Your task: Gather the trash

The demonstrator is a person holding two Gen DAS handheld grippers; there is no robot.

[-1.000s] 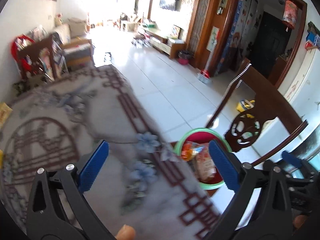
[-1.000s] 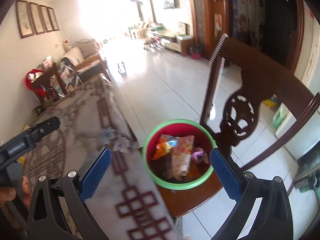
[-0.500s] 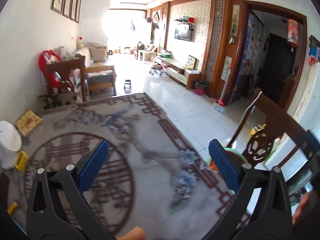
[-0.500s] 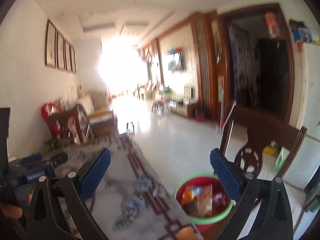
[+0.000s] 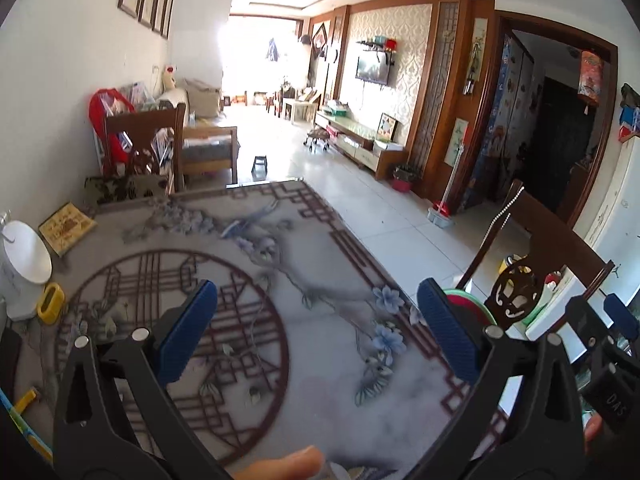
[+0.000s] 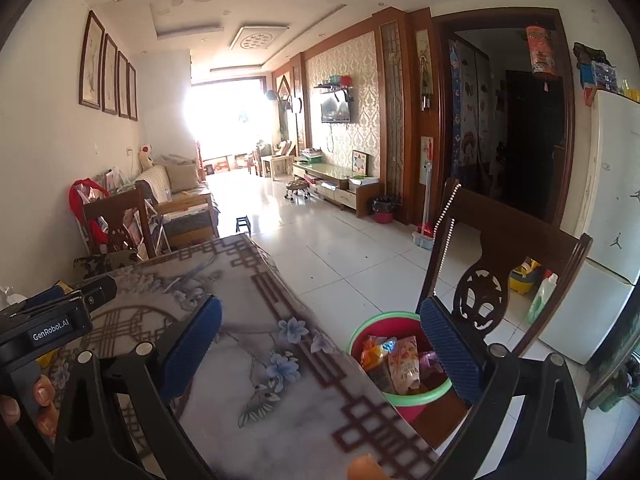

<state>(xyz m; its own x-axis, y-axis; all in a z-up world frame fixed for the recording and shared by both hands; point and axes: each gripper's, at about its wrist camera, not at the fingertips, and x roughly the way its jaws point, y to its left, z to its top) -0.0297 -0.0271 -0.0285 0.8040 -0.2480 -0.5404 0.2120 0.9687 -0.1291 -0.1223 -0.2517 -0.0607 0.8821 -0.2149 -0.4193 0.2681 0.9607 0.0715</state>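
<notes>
Trash [image 6: 402, 362] heaped in green-rimmed bucket [image 6: 424, 394] on chair seat just beside desk [image 6: 280, 360], presumably parked there for easy drops; left gripper [image 5: 316, 336] and right gripper [image 6: 320, 344] both with fingers released, empty, held above desk.

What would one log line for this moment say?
left gripper: open, empty, over tablecloth | right gripper: open, empty | green-rimmed bin on chair seat: holds wrappers

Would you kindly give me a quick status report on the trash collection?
Both grippers, left and right, open and empty. Wrappers in the green-rimmed bin on the chair. Nothing blocking.
</notes>
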